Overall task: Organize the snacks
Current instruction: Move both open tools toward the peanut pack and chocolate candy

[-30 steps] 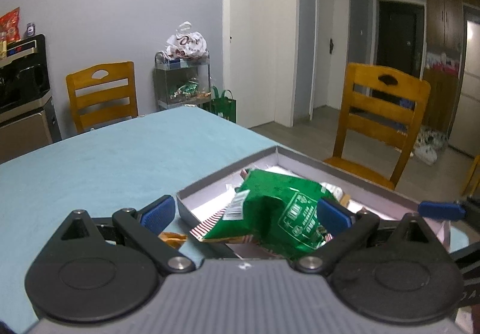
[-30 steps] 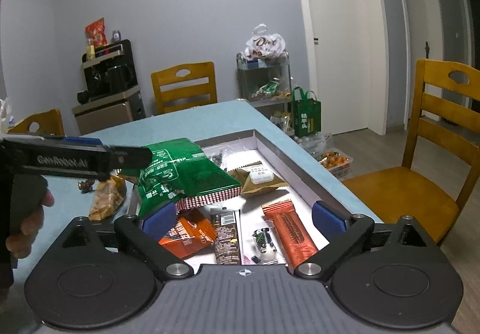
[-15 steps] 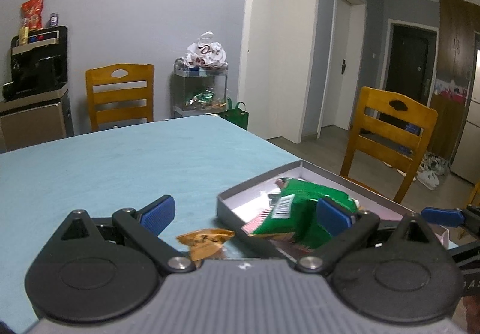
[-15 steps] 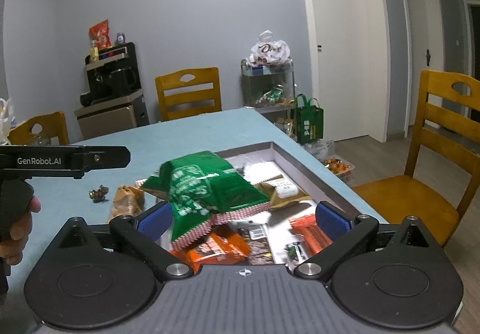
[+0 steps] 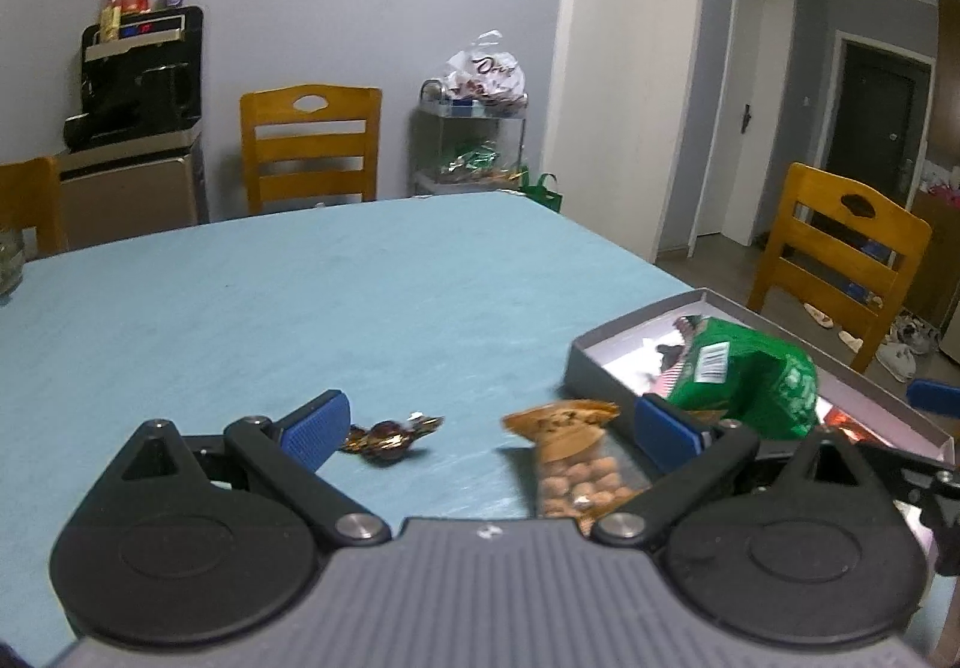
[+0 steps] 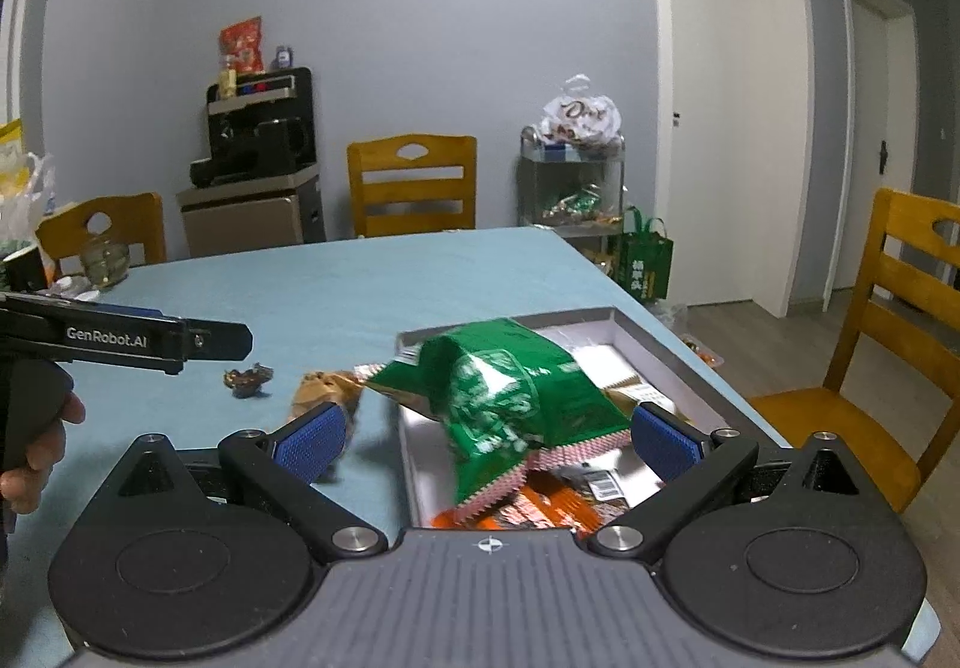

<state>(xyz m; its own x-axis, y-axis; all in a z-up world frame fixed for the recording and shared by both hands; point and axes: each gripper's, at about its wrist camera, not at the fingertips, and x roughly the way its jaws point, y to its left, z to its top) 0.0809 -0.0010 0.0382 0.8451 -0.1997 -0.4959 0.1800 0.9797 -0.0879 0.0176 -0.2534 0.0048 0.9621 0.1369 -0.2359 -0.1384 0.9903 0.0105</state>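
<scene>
The left gripper (image 5: 489, 425) is spread wide above the blue tabletop (image 5: 300, 320), empty; a peanut packet (image 5: 573, 464) lies between its fingers, long axis toward 12 o'clock. The right gripper (image 6: 489, 437), likewise spread, hovers over the grey tray (image 6: 666, 350), where a green snack bag (image 6: 510, 392) tops other wrappers.

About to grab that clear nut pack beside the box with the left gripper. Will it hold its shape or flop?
The nut pack will likely flop: thin clear film with a crinkled top flap. The loose round pieces inside would probably shift and sag below the pinch. It looks light, so the open left gripper may slide it across the table instead of catching it.
</scene>
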